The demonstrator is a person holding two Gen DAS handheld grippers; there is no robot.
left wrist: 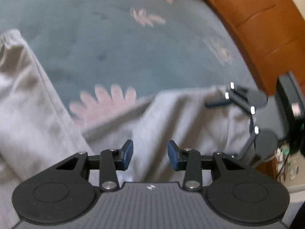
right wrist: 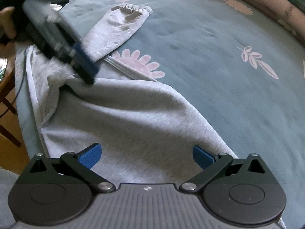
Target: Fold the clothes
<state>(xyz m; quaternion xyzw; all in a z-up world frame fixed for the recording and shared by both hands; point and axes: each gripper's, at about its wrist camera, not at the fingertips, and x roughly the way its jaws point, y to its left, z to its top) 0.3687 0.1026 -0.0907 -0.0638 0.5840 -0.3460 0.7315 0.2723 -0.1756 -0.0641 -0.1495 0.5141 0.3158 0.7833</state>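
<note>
A light grey garment point(right wrist: 133, 114) lies rumpled on a blue-grey bedspread point(right wrist: 219, 38) with pink flowers. One long part with a gathered elastic cuff point(right wrist: 131, 6) stretches away toward the far side. My right gripper point(right wrist: 146, 156) stands wide open low over the garment's near edge, nothing between its blue pads. My left gripper point(left wrist: 150, 154) is open too, its pads apart above a fold of grey cloth point(left wrist: 152, 114). In the right wrist view the left gripper point(right wrist: 88, 76) is blurred, tips down at a raised crease. In the left wrist view the right gripper point(left wrist: 236, 110) shows at the right.
A brown padded bed end point(left wrist: 247, 19) curves along the right of the left wrist view. Dark wooden furniture legs point(right wrist: 7, 103) stand off the bed's left edge on a wood floor. A hand point(right wrist: 7, 21) holds the left gripper's handle. A pink patterned border point(right wrist: 266, 2) runs along the far side.
</note>
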